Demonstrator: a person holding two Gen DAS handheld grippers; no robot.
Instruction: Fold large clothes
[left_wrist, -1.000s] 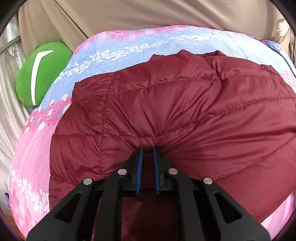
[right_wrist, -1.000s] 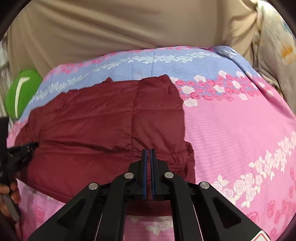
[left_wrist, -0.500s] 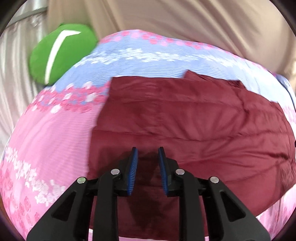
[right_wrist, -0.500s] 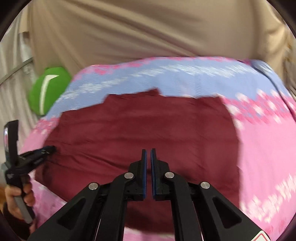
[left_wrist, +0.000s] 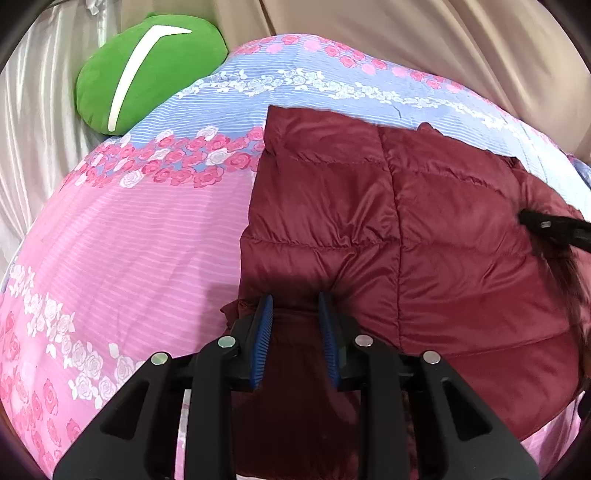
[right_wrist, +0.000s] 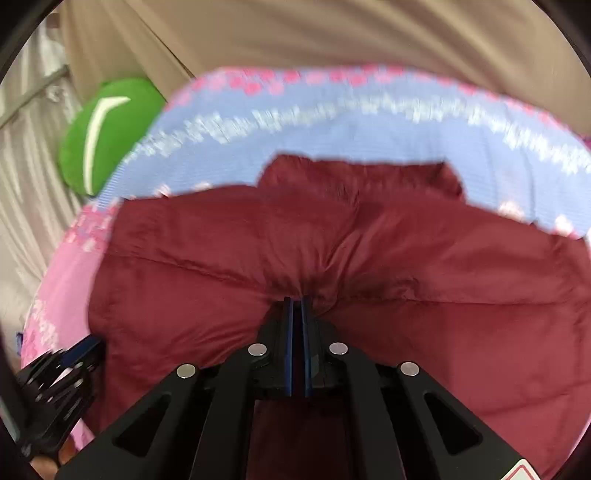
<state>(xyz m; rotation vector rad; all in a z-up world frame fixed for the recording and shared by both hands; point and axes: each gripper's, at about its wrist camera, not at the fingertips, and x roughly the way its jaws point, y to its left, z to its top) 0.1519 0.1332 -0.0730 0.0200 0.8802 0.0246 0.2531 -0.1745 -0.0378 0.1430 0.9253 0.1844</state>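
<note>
Right gripper (right_wrist: 296, 306) pinching maroon jacket (right_wrist: 406, 266)

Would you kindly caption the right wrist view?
Right gripper shut on the maroon puffer jacket lying on a floral bedspread.

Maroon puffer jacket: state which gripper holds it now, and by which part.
The right gripper is shut on the maroon puffer jacket, pinching a gathered bunch of its quilted fabric. The left gripper is open, holding nothing.
</note>
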